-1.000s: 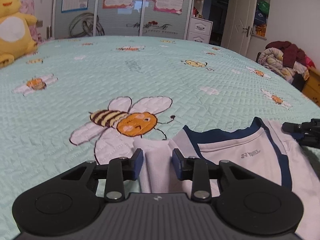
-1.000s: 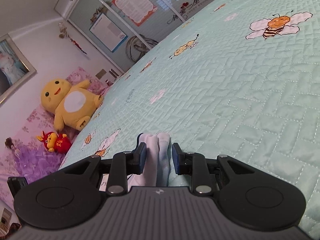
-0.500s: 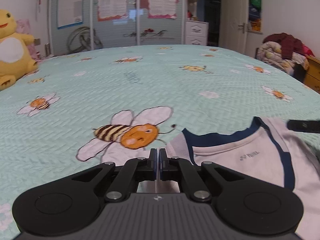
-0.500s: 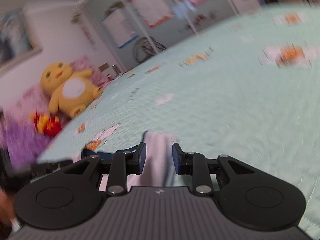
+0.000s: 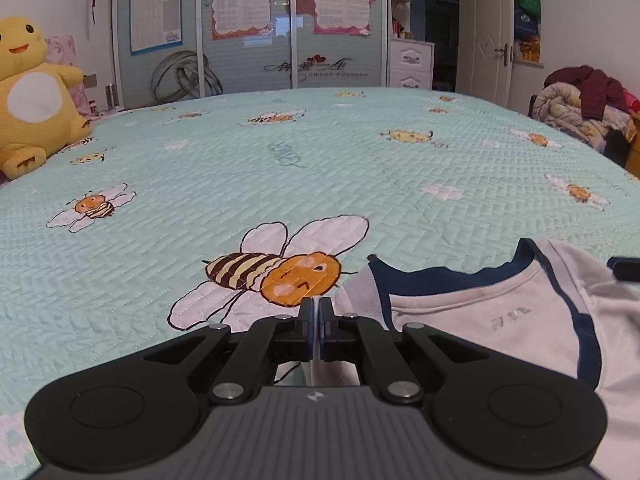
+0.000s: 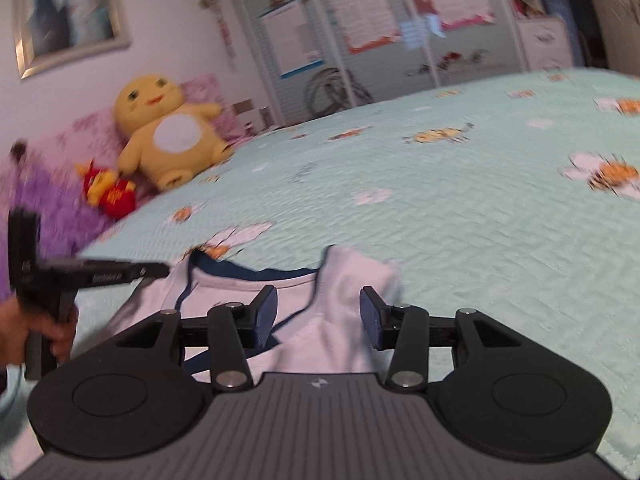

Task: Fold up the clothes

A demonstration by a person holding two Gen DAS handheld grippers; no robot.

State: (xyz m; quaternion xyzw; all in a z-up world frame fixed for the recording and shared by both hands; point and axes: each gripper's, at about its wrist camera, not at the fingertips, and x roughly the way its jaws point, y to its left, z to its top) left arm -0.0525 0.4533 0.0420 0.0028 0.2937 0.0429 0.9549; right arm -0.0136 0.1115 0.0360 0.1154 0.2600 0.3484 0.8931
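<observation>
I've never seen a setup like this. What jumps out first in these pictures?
Probably the mint bedspread printed with cartoon bees, one big bee right ahead of the left claw. A white shirt with navy trim lies at the near edge, pinched at one side by that shut claw, the right claw open over it. A yellow plush toy sits far left.

One shirt lies near right. Two grippers: left, right. Two plush toys far left: yellow, red. Three posters far.
</observation>
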